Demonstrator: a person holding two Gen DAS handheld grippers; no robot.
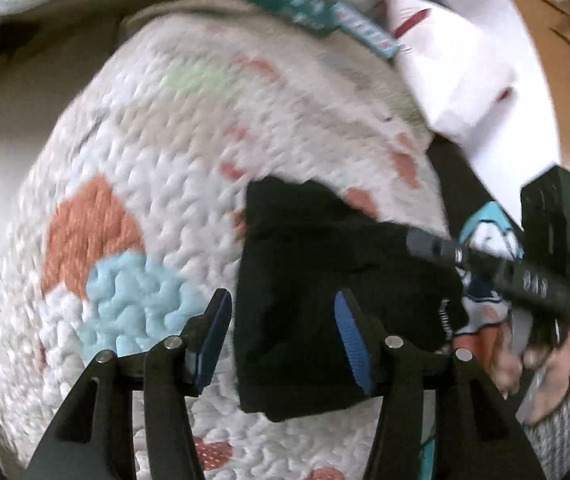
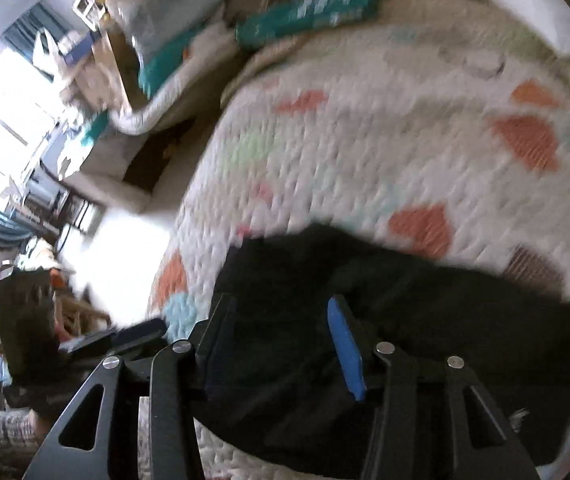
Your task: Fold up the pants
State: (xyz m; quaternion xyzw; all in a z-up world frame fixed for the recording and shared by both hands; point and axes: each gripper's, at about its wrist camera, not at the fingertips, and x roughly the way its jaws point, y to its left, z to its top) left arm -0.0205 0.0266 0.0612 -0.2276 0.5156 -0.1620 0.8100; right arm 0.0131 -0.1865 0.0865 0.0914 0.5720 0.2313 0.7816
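The black pants [image 1: 305, 280] lie folded into a compact bundle on a white quilted bedspread [image 1: 145, 160] with orange and blue patches. My left gripper [image 1: 281, 320] is open above the bundle's left edge, with nothing between its blue pads [image 1: 351, 344]. The right gripper [image 1: 525, 280] shows at the right of the left wrist view, above the pants' right side. In the right wrist view the pants [image 2: 425, 320] spread wide and dark below my right gripper [image 2: 281, 328], which is open and holds nothing. Both views are blurred by motion.
Teal boxes [image 2: 305, 12] lie at the far end of the bed. A white paper or bag [image 1: 465, 60] lies at the far right. The bed's left edge [image 2: 189, 208] drops to a bright floor. Cluttered shelves and a window [image 2: 13, 100] stand at left.
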